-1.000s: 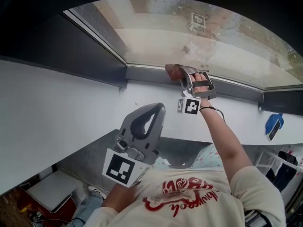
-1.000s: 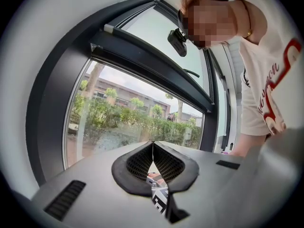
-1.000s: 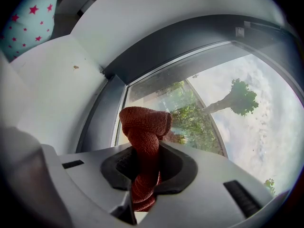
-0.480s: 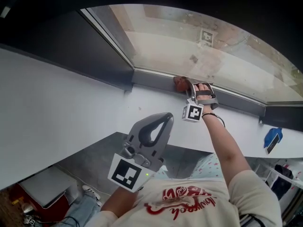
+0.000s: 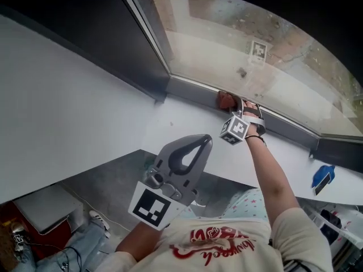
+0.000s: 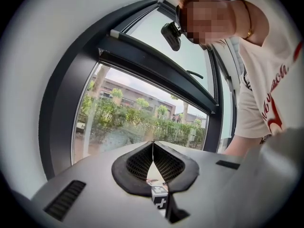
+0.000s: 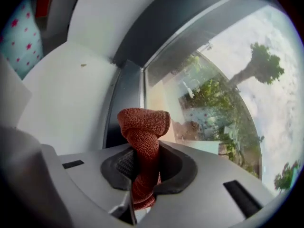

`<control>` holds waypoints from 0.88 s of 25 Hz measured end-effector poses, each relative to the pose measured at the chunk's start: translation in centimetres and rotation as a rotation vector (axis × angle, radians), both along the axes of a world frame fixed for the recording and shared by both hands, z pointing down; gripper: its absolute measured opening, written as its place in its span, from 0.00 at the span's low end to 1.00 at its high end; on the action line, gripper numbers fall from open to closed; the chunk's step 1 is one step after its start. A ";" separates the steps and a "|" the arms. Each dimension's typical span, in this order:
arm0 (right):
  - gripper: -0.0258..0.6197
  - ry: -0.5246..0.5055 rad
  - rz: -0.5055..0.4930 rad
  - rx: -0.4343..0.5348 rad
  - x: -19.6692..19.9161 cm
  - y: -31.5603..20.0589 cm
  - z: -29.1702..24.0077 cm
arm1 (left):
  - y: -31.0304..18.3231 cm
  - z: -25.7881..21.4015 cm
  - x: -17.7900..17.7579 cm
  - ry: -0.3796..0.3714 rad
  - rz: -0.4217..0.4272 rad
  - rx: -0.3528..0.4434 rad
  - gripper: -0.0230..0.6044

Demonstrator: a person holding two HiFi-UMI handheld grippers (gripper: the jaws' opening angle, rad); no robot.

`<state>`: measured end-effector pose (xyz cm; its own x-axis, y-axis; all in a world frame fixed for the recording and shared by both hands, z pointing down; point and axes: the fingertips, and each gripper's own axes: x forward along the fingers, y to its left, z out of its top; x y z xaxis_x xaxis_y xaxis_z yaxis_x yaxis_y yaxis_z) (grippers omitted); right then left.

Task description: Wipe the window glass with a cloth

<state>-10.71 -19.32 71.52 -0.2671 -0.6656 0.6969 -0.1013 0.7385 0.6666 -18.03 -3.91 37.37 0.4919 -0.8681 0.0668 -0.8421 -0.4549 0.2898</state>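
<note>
Two grippers, one cloth. At left, left gripper held low before the chest, well apart from the window, jaws pressed together tip to tip with nothing between them.

Farther right and higher, rust-red cloth clenched in the jaws of right gripper. Pinched at mid-length between the pads, with a bunched, knot-like wad sticking out past the tips and a shorter end trailing back behind them.

In the head view, wad down at the bottom edge of the glass, by the dark frame where it meets the white sill; contact with the glass itself cannot be told. Right hand reaching forward over the sill.

Beyond the glass, greenery and a building. Near the sill's right end, one blue object.
</note>
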 end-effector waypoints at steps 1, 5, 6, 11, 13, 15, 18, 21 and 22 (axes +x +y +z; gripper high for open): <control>0.15 -0.048 0.034 -0.009 -0.2 0.0 -1.7 | 0.2 -0.2 -0.1 0.000 -0.006 0.002 0.07; 0.15 -0.246 0.054 0.086 -1.6 0.0 -12.4 | 0.5 -1.0 -0.5 0.028 -0.032 0.008 0.07; 0.15 -0.291 0.052 0.122 -1.9 0.0 -15.6 | 0.5 -1.1 -0.6 0.038 -0.034 0.008 0.07; 0.15 -0.429 -0.032 0.419 -3.5 0.8 -34.3 | -0.4 -0.5 -0.4 0.039 0.004 0.004 0.07; 0.15 -0.456 -0.103 0.612 -4.4 1.5 -41.9 | -0.8 -0.9 -0.6 0.036 0.005 0.017 0.07; 0.15 -0.483 -0.140 0.751 -4.8 2.1 -46.8 | -1.0 -1.6 -0.9 0.033 -0.006 0.037 0.07; 0.15 -0.495 -0.146 0.842 -4.9 1.7 -50.1 | -1.1 -2.2 -1.1 0.038 -0.027 0.055 0.07; 0.15 -0.441 -0.152 0.870 -5.2 0.5 -50.8 | -1.1 -2.3 -1.3 0.042 -0.037 0.058 0.07; 0.15 -0.421 -0.158 0.880 -5.3 0.3 -50.8 | -0.9 -2.4 -1.3 0.042 -0.037 0.058 0.07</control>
